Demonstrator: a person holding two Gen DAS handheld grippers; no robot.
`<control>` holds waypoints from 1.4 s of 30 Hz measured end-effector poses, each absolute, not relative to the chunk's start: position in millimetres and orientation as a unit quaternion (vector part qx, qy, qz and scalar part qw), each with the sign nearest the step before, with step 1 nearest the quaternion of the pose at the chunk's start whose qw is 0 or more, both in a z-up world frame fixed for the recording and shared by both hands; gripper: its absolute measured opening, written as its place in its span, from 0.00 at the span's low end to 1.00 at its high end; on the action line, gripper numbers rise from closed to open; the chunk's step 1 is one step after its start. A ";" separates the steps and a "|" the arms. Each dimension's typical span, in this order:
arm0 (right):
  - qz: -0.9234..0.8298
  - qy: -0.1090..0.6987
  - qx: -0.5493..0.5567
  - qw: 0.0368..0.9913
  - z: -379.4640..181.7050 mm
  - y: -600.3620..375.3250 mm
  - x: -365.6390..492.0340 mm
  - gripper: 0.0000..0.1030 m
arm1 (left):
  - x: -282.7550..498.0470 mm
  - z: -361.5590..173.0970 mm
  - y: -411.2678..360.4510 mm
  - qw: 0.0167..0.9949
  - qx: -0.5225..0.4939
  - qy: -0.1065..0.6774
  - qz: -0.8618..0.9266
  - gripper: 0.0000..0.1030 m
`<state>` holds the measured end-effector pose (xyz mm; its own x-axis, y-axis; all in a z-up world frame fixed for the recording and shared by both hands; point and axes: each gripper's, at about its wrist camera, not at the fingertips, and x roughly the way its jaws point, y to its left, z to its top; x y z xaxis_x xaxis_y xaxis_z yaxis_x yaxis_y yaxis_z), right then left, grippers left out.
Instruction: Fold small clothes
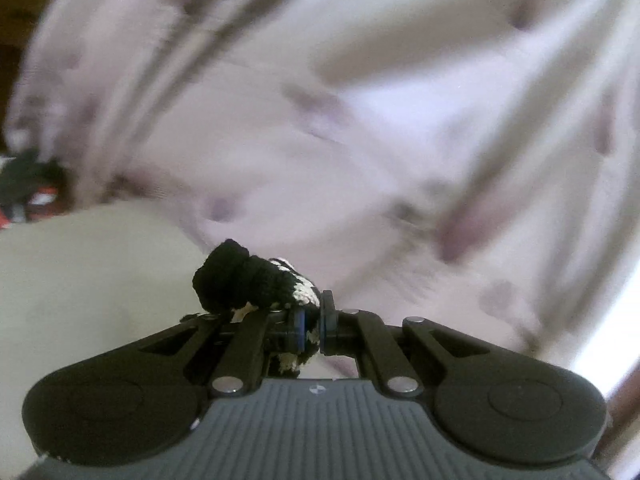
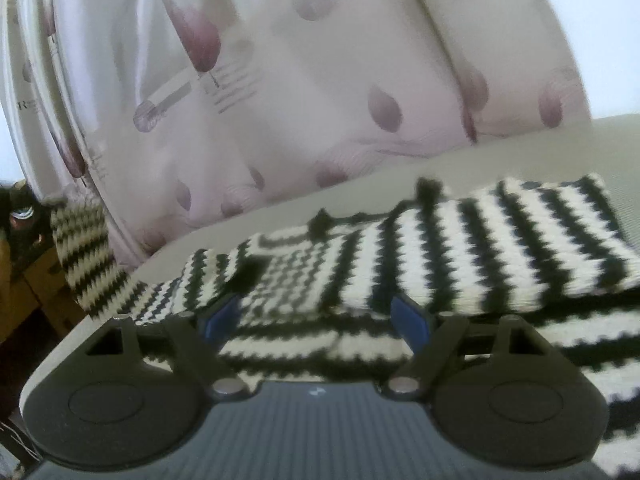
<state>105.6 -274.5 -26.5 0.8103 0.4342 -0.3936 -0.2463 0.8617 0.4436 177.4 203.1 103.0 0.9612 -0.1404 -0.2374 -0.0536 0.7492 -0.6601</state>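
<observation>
A pale curtain (image 2: 304,92) with purple blotches fills the far background above a light table (image 2: 400,168). A black-and-cream striped knit sweater (image 2: 460,248) lies spread flat on the table, its sleeve (image 2: 80,256) trailing over the left edge. The right gripper (image 2: 318,320) hovers low over the near part of the sweater, fingers wide apart, nothing between them. The left gripper (image 1: 314,330) is clamped tight on a bunched black cuff (image 1: 240,280) of the knit, seen against the blurred curtain.
</observation>
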 end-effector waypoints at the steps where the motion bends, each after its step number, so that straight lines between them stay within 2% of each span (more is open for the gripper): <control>1: 0.180 0.245 0.187 0.934 -25.5 -279.4 102.4 0.80 | 180.5 108.9 183.1 0.925 -0.350 0.140 -0.041 0.06; 8: 0.141 0.230 0.221 0.937 -27.6 -336.1 84.1 0.80 | 215.2 105.8 37.2 0.911 -0.331 0.195 -0.148 0.06; 14: 0.124 0.216 0.235 0.940 -34.8 -369.6 71.1 0.80 | 249.1 53.3 -74.9 0.891 -0.310 0.262 -0.203 0.06; 21: 0.119 0.205 0.272 0.933 -43.4 -398.3 65.7 0.80 | 257.9 -12.3 -151.6 0.867 -0.240 0.321 -0.298 0.09; 23: 0.123 0.205 0.278 0.930 -45.0 -400.5 67.2 0.80 | 259.7 -25.7 -155.2 0.858 -0.231 0.323 -0.326 0.35; 24: 0.125 0.205 0.277 0.930 -45.8 -402.3 65.2 0.80 | 257.2 -28.7 -154.9 0.853 -0.235 0.320 -0.340 0.66; 25: 0.128 0.205 0.275 0.931 -46.3 -401.6 65.5 0.80 | 253.0 -30.6 -152.4 0.850 -0.240 0.313 -0.349 0.93; 26: 0.130 0.205 0.273 0.931 -47.0 -401.3 65.3 0.80 | 247.4 -29.8 -147.3 0.851 -0.248 0.299 -0.354 1.00; 28: 0.131 0.204 0.271 0.932 -47.0 -400.1 66.0 0.80 | 238.2 -25.6 -136.0 0.850 -0.256 0.273 -0.370 1.00; 32: 0.133 0.198 0.267 0.934 -39.8 -398.2 67.5 0.80 | 227.6 -21.2 -112.2 0.855 -0.249 0.268 -0.368 1.00; 37: 0.144 0.198 0.232 0.941 -23.6 -388.1 84.8 0.80 | 208.2 -29.8 -60.6 0.896 -0.218 0.262 -0.286 1.00; 40: 0.151 0.210 0.193 0.946 -19.2 -362.9 104.2 0.80 | 202.1 -48.2 -24.4 0.916 -0.207 0.258 -0.226 1.00; 42: 0.149 0.227 0.126 0.954 -18.9 -330.2 121.9 0.80 | 204.6 -61.2 -5.5 0.924 -0.214 0.253 -0.190 1.00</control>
